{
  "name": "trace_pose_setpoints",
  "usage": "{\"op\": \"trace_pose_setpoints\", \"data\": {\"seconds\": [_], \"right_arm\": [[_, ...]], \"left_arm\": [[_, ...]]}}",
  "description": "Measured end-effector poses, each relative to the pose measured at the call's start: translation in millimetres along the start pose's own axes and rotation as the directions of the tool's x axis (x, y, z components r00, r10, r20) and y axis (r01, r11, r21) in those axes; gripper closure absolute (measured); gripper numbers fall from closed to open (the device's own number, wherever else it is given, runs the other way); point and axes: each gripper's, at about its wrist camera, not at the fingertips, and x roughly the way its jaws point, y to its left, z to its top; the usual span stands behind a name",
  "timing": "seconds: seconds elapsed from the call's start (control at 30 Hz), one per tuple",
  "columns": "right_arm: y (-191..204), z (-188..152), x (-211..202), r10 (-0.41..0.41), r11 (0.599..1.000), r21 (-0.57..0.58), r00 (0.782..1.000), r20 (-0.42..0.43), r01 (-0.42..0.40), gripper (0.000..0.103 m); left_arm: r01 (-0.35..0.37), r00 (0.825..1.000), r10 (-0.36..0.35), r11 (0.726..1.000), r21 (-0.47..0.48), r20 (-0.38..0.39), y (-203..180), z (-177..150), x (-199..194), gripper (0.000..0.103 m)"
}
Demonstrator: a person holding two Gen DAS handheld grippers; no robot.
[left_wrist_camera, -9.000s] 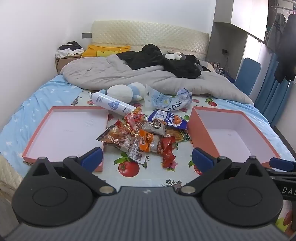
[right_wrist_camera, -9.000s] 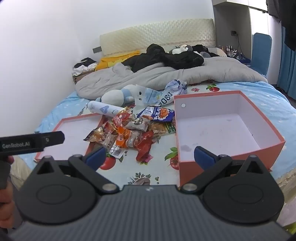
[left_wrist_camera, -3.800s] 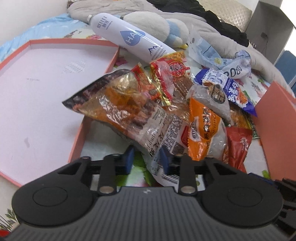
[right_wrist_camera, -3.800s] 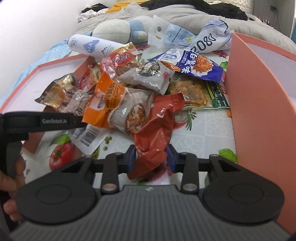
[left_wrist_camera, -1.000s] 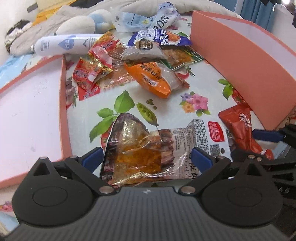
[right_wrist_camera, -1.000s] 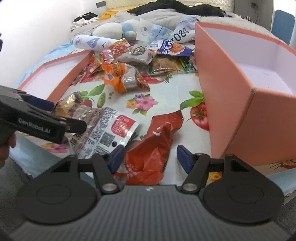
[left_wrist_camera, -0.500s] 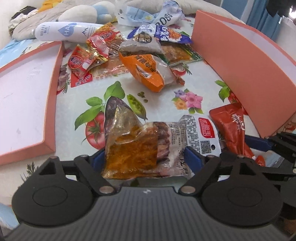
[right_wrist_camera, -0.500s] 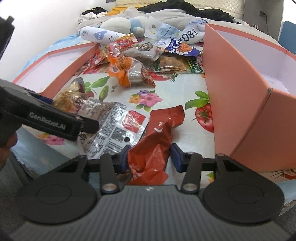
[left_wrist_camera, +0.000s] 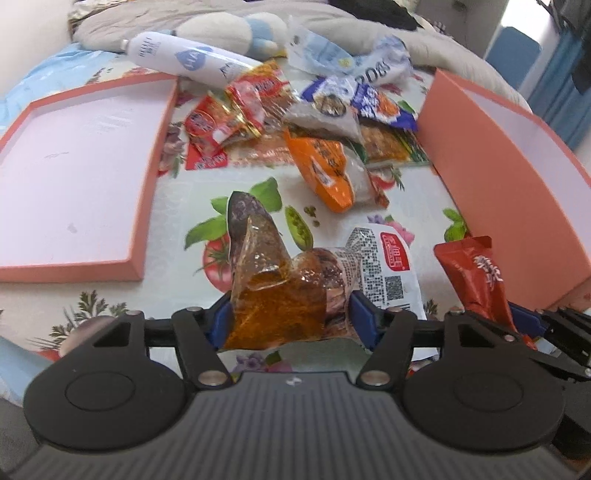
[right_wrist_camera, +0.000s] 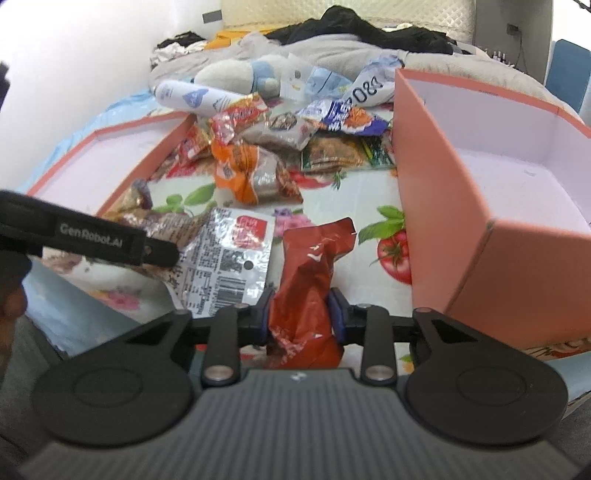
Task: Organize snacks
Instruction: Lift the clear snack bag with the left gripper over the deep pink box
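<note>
The left gripper [left_wrist_camera: 291,317] has a clear snack packet [left_wrist_camera: 280,291] with orange-brown filling between its blue pads. Its jaws are closing, roughly half open, and both pads press on the packet's sides, so the film crumples and its far corner stands up. The packet's white printed end hangs out to the right of the grip, over the flowered bed sheet [left_wrist_camera: 173,229].

The right gripper [right_wrist_camera: 299,314] has a red foil packet [right_wrist_camera: 310,273] between its pads. Its jaws are closing too, now fairly narrow, and they squeeze the packet's lower part, while its upper end points away from the camera.

Both packets are at the near edge of the bed, side by side. The shallow orange lid [left_wrist_camera: 74,166] lies to the left and the deep orange box [right_wrist_camera: 491,221] stands to the right, just beside the red packet. Beyond them the remaining snacks [left_wrist_camera: 317,122] lie in a loose heap between lid and box, with a white spray can [left_wrist_camera: 184,61] and a plush toy [left_wrist_camera: 236,29] behind.
</note>
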Motion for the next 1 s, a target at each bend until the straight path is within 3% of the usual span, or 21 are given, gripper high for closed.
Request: {"op": "trace_pose_setpoints", "data": {"seconds": [0.37, 0.6, 1.0], "right_arm": [[-2, 46, -48, 0.047, 0.998, 0.042, 0.993, 0.112, -0.052, 0.069], [-12, 79, -85, 0.037, 0.997, 0.057, 0.974, 0.222, -0.051, 0.069], [-55, 126, -135, -0.061, 0.996, 0.087, 0.924, 0.377, 0.030, 0.069]], "left_arm": [[0.015, 0.993, -0.007, 0.998, -0.066, 0.116, -4, 34, -64, 0.034], [0.059, 0.973, -0.042, 0.996, -0.068, 0.228, -18, 59, -108, 0.034], [0.147, 0.930, -0.137, 0.989, -0.002, 0.342, -64, 104, -153, 0.034]]}}
